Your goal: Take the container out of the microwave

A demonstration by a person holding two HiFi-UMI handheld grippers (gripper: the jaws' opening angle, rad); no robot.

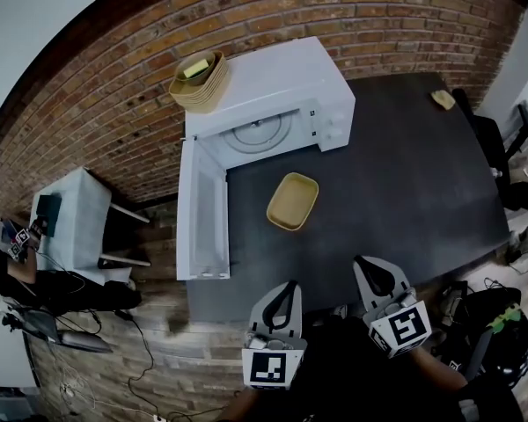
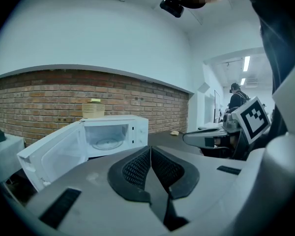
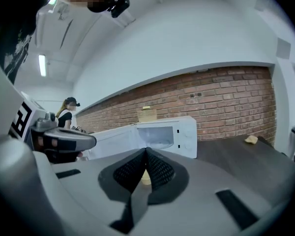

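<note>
Left gripper [image 1: 287, 290] and right gripper [image 1: 368, 267] hover over the near edge of the dark table [image 1: 422, 183], each with its jaws pressed together and holding nothing. Well apart from both, the container [image 1: 292, 201] sits on the table just in front of the white microwave [image 1: 273, 95]. It is a shallow, pale yellow tray, rectangular with rounded corners, open side up. The microwave door [image 1: 201, 211] stands swung out to the left, showing the glass turntable [image 1: 260, 133]. A stack of similar yellow containers [image 1: 200, 80] rests on the microwave's top.
</note>
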